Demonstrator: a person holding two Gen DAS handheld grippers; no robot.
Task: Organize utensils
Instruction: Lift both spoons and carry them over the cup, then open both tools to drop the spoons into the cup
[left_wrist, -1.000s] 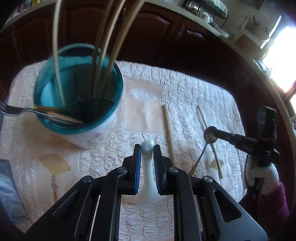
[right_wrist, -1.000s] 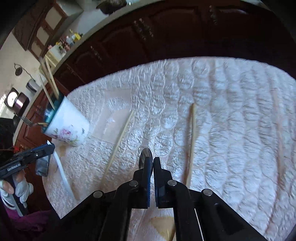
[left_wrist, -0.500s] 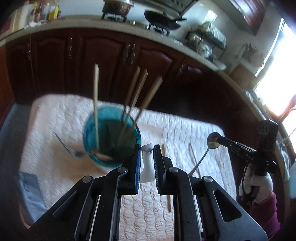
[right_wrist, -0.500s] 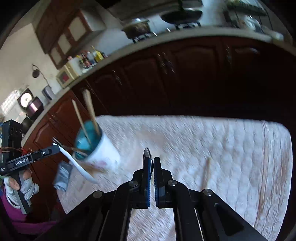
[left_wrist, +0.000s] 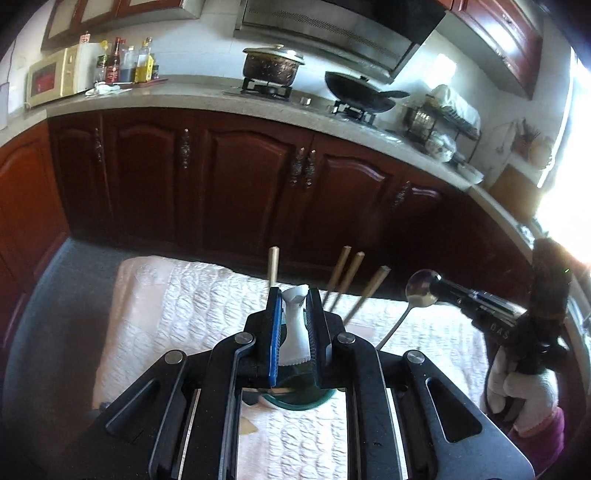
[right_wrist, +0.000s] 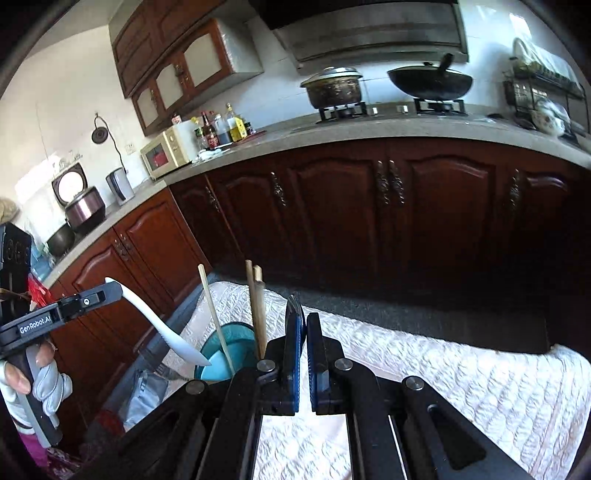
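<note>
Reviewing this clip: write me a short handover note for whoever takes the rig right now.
Left gripper: shut on the white plastic knife, held above the teal cup.
Right gripper: shut on the metal spoon, lifted clear of the quilted cloth.
Done: chopsticks and a fork sit in the cup.
Left: drop the knife and spoon into the cup, then check the cloth for anything remaining.
</note>
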